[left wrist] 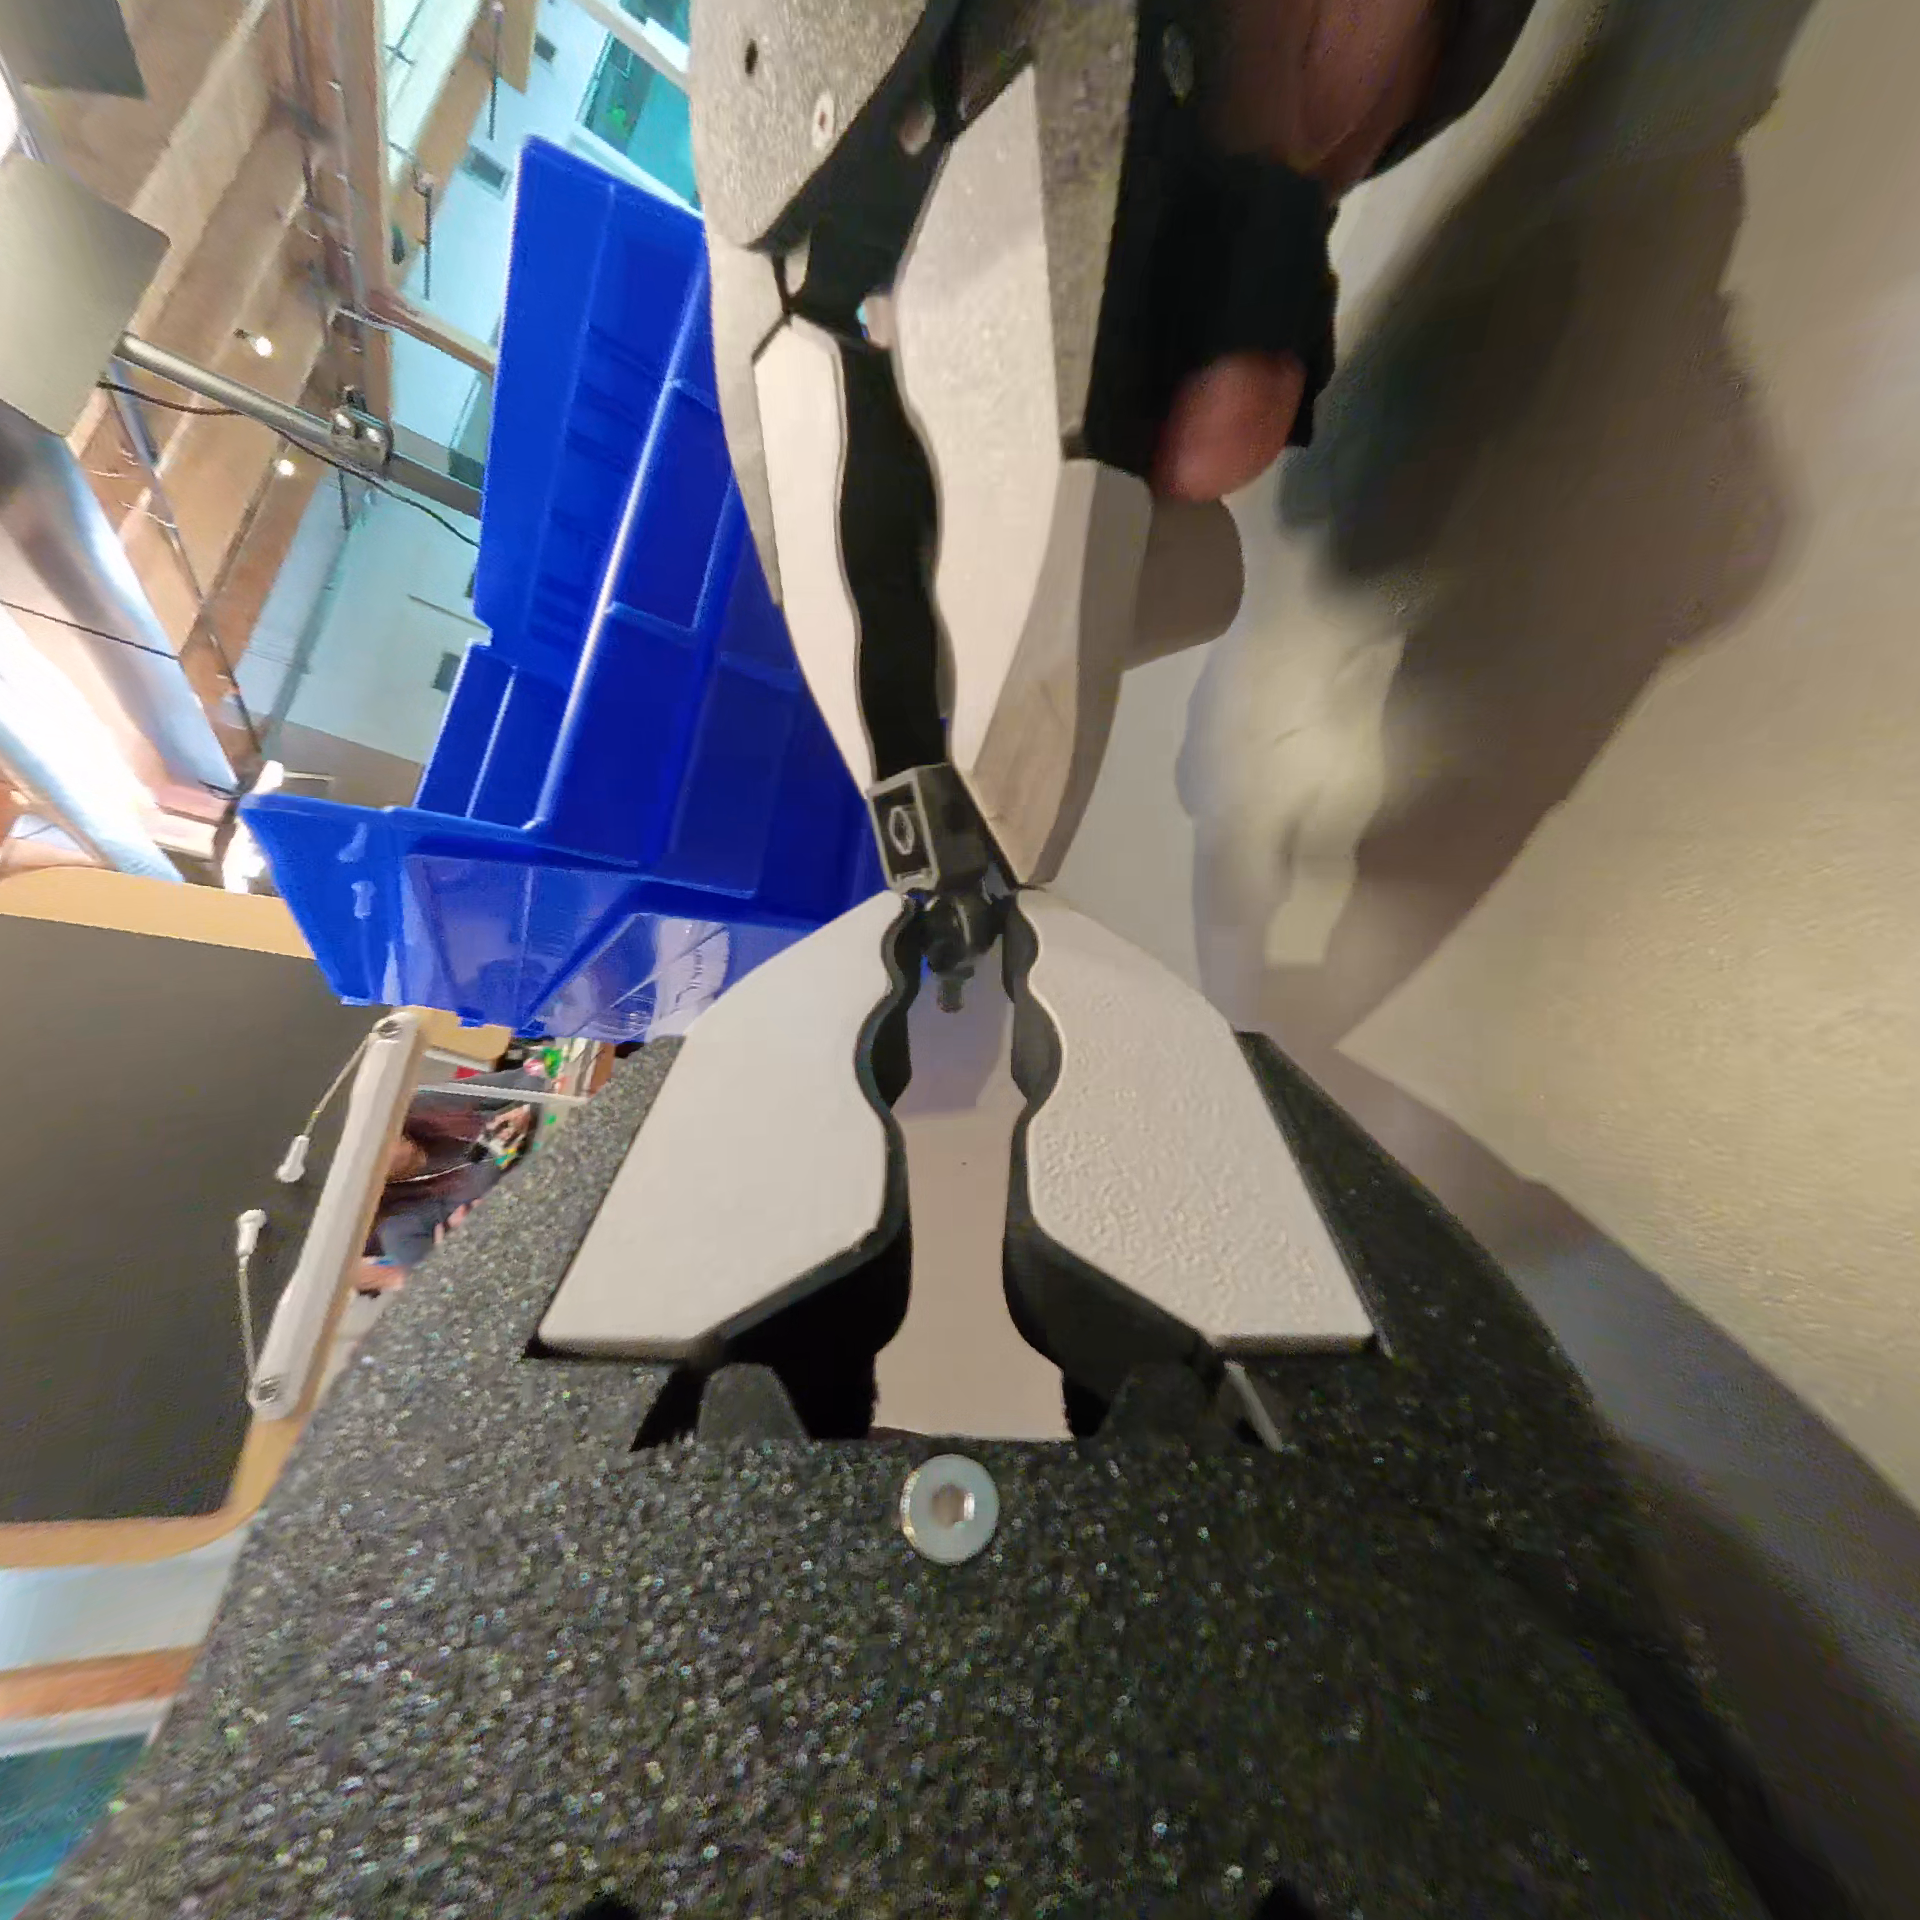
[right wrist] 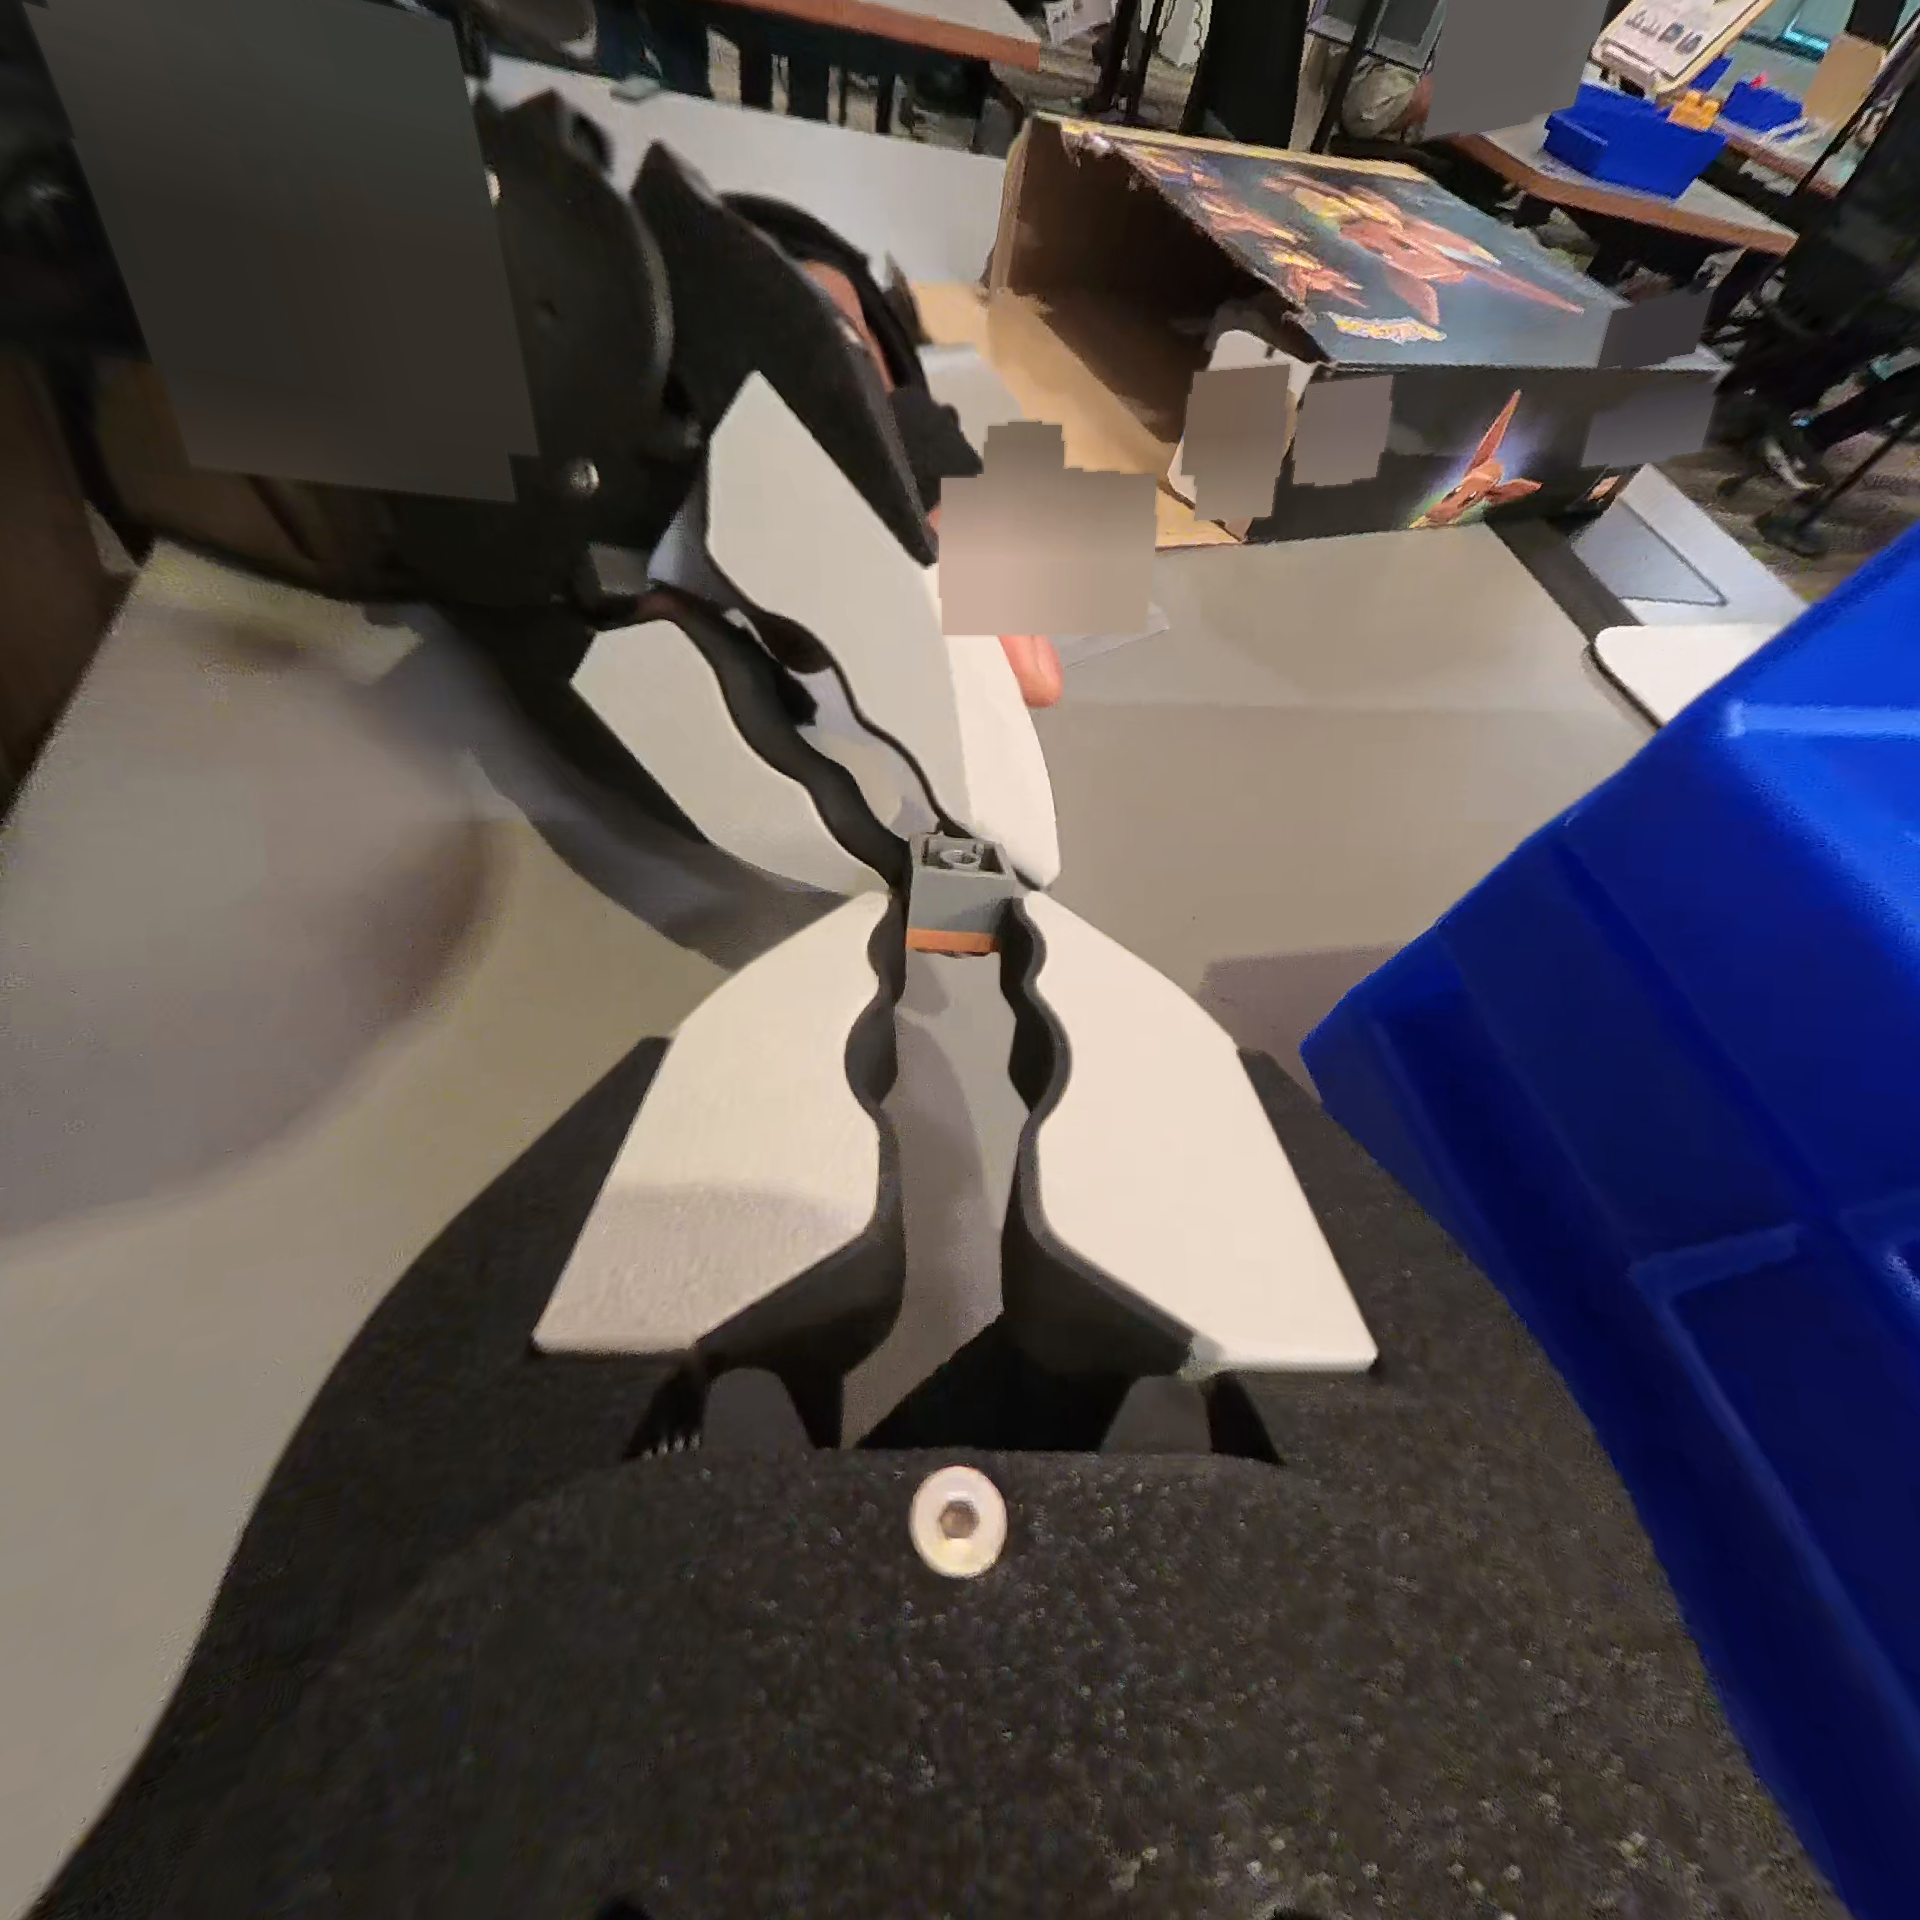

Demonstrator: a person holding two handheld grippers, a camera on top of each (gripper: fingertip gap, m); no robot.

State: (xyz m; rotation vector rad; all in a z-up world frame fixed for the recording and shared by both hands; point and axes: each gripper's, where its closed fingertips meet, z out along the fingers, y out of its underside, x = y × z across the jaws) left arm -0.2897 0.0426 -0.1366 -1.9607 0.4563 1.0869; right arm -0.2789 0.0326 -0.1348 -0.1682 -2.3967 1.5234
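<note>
Small brick stack [right wrist: 951, 894], grey over a brown plate, pinched tip to tip between right gripper [right wrist: 951, 935] and left gripper [right wrist: 961, 847], both clamped on it, beside blue bin [right wrist: 1610, 1039]. Shallow tip grip: could slip or twist apart.

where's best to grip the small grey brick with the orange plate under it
Its two flat side walls, level from the side, as the right claw pinches the small grey brick. That leaves the studded top open to the left claw's small black part.
</note>
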